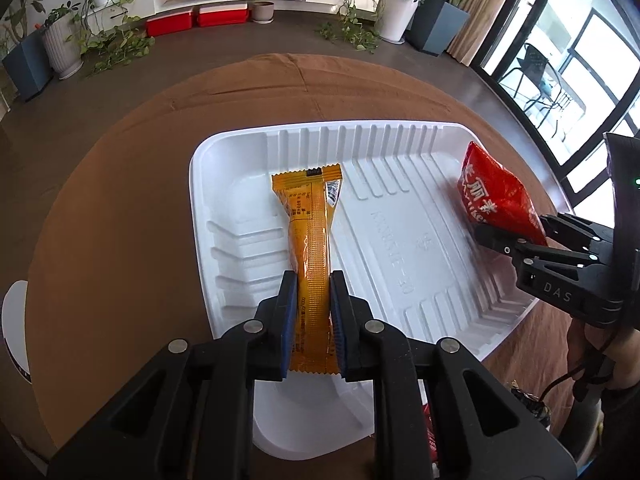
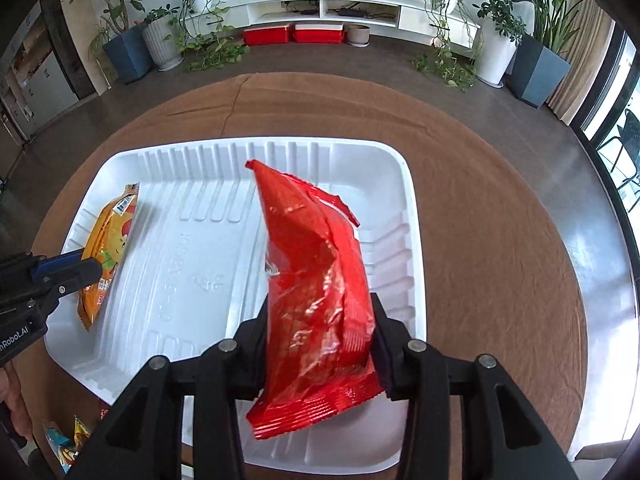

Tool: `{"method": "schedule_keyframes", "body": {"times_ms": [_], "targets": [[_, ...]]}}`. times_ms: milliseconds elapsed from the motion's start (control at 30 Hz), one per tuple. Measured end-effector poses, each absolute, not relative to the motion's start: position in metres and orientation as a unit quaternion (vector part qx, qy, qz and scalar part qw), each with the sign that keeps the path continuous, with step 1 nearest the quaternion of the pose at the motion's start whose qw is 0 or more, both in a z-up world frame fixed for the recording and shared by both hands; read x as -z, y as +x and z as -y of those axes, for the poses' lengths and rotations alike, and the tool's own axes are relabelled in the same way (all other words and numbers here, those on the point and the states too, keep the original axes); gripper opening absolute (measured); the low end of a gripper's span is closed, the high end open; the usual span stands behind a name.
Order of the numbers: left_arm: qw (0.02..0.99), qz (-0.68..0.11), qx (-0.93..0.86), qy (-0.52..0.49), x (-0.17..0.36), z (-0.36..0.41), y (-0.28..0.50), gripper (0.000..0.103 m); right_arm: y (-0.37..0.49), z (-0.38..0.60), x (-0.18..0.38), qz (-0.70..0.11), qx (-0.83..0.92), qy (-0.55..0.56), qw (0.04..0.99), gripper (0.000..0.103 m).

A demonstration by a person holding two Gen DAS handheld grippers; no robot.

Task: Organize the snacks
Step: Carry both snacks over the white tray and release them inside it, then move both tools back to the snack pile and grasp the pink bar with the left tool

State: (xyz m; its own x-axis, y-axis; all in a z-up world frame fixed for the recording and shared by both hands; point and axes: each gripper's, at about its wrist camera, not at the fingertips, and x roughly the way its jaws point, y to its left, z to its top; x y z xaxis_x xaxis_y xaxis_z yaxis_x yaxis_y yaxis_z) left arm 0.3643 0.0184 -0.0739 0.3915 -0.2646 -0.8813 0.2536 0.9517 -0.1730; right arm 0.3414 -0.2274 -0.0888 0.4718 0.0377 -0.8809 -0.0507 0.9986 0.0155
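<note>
While both packets hang over the white tray (image 1: 224, 184), the step in hand looks like setting them down inside it. The left tool (image 1: 313, 300) is clamped tight on the orange packet (image 1: 310, 232), which runs forward from its pads, far end over the tray floor. The right tool (image 2: 320, 320) has the red packet (image 2: 316, 280) between its jaws; they stand partly apart, and I cannot tell whether the pads press on it. To do it well, lower each packet until it lies flat, keep them apart, then let go. The right view alone shows more snacks (image 2: 66, 446) on the bench (image 2: 500, 240) behind the left tool; the left view alone shows the orange packet's seam side.
</note>
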Motion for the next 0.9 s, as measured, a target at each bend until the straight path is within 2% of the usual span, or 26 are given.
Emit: {"method": "schedule_keyframes", "body": {"times_ms": [100,167,233,267,333,367,400,500,533,600,767,833,900], "targets": [[0.836,-0.527,0.151,-0.015,0.069,-0.032,0.359,0.016,0.336,0.229,0.083,-0.508,-0.031,-0.004,0.861,0.057],[0.840,-0.522,0.147,-0.014,0.064,-0.035,0.356,0.016,0.333,0.229,0.078,-0.505,-0.036,-0.003,0.862,0.067],[0.844,-0.515,0.148,-0.016,0.054,-0.038,0.350,0.019,0.327,0.230,0.073,-0.500,-0.041,0.001,0.865,0.067],[0.848,-0.509,0.147,-0.017,0.049,-0.039,0.348,0.025,0.325,0.231,0.069,-0.497,-0.042,0.003,0.867,0.067],[0.855,-0.497,0.145,-0.021,0.039,-0.042,0.340,0.044,0.318,0.236,0.060,-0.486,-0.040,0.007,0.873,0.069],[0.859,-0.491,0.146,-0.024,0.033,-0.043,0.336,0.058,0.315,0.238,0.056,-0.481,-0.039,0.012,0.876,0.070],[0.863,-0.483,0.147,-0.028,0.028,-0.046,0.332,0.066,0.309,0.242,0.048,-0.474,-0.041,0.023,0.879,0.070],[0.872,-0.463,0.155,-0.039,0.011,-0.052,0.311,0.081,0.289,0.253,0.028,-0.448,-0.057,0.053,0.891,0.073],[0.876,-0.454,0.157,-0.046,0.005,-0.055,0.300,0.085,0.282,0.256,0.023,-0.439,-0.061,0.060,0.894,0.078],[0.881,-0.441,0.160,-0.065,-0.005,-0.064,0.279,0.101,0.259,0.265,0.007,-0.407,-0.067,0.076,0.908,0.083],[0.905,-0.383,0.172,-0.067,-0.025,-0.080,0.214,0.103,0.205,0.286,-0.015,-0.359,-0.084,0.120,0.922,0.098],[0.923,-0.345,0.165,-0.034,-0.032,-0.079,0.181,0.103,0.181,0.292,-0.012,-0.352,-0.098,0.141,0.920,0.098],[0.927,-0.341,0.154,-0.009,-0.032,-0.076,0.149,0.103,0.161,0.292,-0.005,-0.355,-0.109,0.154,0.916,0.098]]}}
